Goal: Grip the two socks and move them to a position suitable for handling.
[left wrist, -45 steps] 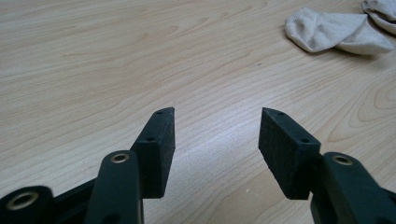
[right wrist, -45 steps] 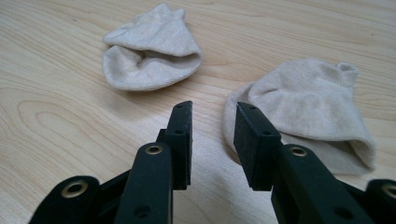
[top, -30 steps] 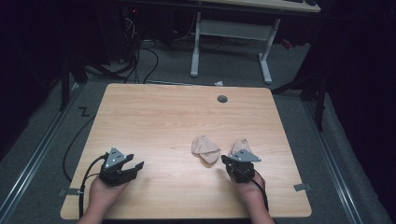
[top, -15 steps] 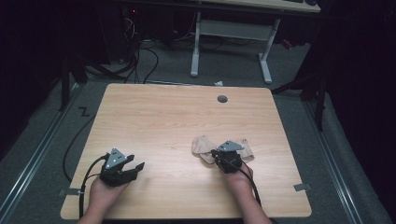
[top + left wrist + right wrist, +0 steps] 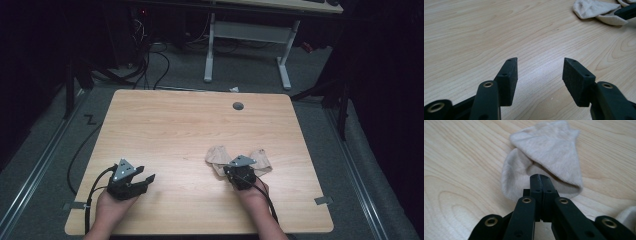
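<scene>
1. the table point(image 5: 170, 125) is bare pale wood over most of its top, with wide open room in the middle, at the far edge and at the left. a small dark round grommet point(image 5: 238, 106) sits near the far edge.
2. the left gripper point(image 5: 142, 181) rests near the front left corner, well apart from the socks; its jaws stand wide with only bare wood between them.
3. the right gripper point(image 5: 239, 176) is at the front right of the table, its jaws pressed together with nothing seen between them; the tips sit at the near edge of the left sock point(image 5: 544, 157), whether touching i cannot tell.
4. two beige socks lie side by side at the front right: the left sock is crumpled and folded over itself, a soft knit. the right sock point(image 5: 262, 161) lies just beside the gripper.
5. no readable writing or labels on the socks or grippers.
</scene>
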